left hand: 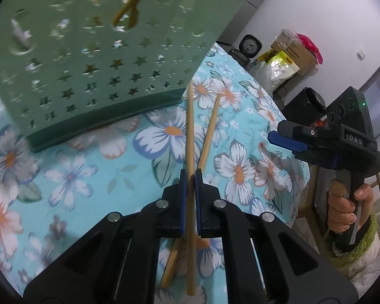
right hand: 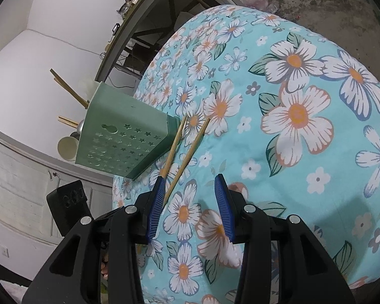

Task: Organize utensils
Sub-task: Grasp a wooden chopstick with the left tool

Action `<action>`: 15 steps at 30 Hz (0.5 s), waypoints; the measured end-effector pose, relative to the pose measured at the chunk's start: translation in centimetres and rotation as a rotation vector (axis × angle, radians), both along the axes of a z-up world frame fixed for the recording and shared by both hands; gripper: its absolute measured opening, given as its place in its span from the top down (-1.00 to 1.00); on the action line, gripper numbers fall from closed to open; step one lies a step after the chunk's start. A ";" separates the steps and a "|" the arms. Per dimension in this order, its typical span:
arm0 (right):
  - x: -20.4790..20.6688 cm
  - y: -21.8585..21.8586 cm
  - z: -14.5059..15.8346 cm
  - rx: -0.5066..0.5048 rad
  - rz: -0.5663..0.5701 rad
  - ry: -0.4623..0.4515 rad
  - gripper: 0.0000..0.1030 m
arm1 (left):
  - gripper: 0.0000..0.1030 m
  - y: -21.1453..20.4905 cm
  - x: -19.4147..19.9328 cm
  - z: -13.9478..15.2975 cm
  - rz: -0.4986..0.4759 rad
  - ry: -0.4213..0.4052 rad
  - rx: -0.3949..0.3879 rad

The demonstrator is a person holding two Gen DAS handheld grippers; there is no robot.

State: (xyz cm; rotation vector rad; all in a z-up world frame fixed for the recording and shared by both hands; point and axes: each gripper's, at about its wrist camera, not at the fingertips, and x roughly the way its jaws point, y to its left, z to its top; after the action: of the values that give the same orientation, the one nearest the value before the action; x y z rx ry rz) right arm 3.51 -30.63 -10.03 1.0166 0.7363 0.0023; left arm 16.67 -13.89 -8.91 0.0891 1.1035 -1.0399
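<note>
The left gripper (left hand: 190,174) is clamped narrow on one chopstick (left hand: 190,126) beside the green utensil holder (left hand: 93,58) on the tabletop (left hand: 88,177), presumably to lift it in, while the right gripper (right hand: 190,185) waits half-open and empty.

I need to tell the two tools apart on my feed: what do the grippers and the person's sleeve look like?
Both grippers are black plastic with blue ribbed fingers and round silver pins at the joints. The left gripper shows only that much. The right gripper has a black pistol-style handle, white "DAS" lettering on its body, and a black camera block on top with a green light. The sleeve is fuzzy, white with a green cuff.
</note>
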 end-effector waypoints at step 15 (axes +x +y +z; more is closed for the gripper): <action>1.9 1.5 0.0 0.011 0.041 0.013 0.21 | 0.90 6.9 -2.4 0.6 0.038 -0.001 0.101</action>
State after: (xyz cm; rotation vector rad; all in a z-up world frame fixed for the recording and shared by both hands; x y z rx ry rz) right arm 5.43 -29.12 -10.03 1.0127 0.7699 0.0349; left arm 14.29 -7.03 -8.27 0.1495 1.1529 -0.9501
